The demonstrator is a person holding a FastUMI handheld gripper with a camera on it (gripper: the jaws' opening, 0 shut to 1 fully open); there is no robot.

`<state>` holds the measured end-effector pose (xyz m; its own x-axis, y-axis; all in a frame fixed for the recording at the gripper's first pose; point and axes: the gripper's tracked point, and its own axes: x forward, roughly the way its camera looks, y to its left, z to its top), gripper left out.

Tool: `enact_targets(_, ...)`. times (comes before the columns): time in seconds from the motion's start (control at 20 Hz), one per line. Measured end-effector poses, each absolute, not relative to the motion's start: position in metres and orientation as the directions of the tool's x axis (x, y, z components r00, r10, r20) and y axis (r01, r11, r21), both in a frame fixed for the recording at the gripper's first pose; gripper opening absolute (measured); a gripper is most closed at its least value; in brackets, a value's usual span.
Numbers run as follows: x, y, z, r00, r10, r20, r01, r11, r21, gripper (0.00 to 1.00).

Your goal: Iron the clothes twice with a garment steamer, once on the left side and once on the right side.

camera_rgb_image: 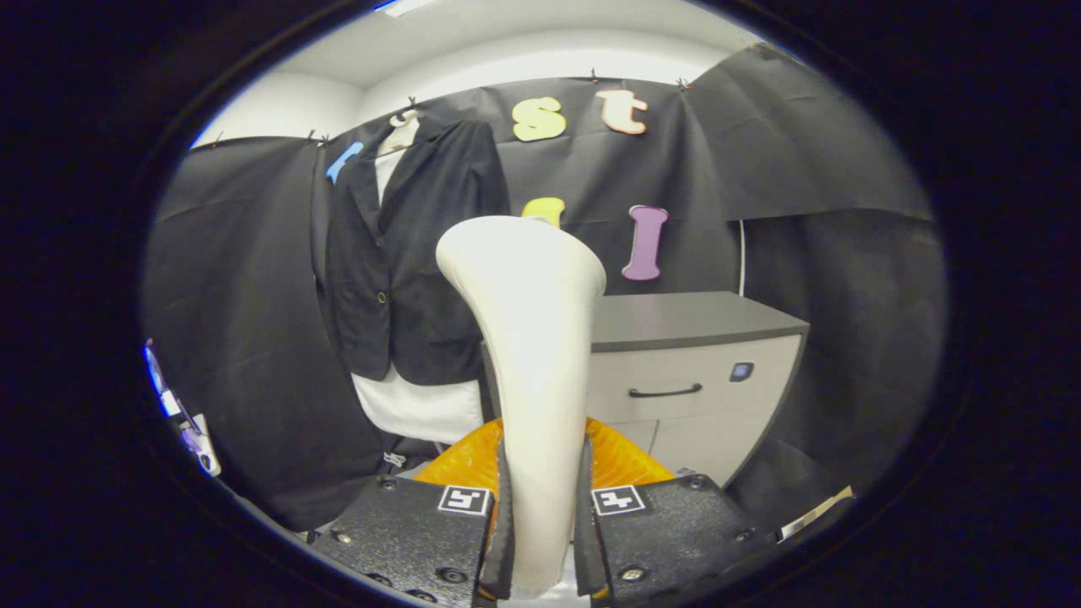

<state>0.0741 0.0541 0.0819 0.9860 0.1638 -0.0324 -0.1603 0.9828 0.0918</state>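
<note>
The gripper point(540, 515) is clamped on the steamer point(528, 338), both fingers pressing its slim handle, head standing upright beyond them. An orange base point(460, 460) sits just behind. Further off, the jacket point(405, 253) hangs on the wall, well apart; a cabinet point(692, 371) stands beside it. The smooth handle could slip or twist in the grip, tilting the head off the cloth. The gripper points level, straight ahead.
</note>
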Motion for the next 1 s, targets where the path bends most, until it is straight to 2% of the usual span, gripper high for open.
enact_targets(0.5,-0.011,-0.060,0.005,0.991,0.122,-0.060,-0.116,0.989,0.088,0.31)
enact_targets(1.0,-0.049,-0.083,-0.023,0.985,0.143,-0.098,-0.131,0.985,0.116,0.31)
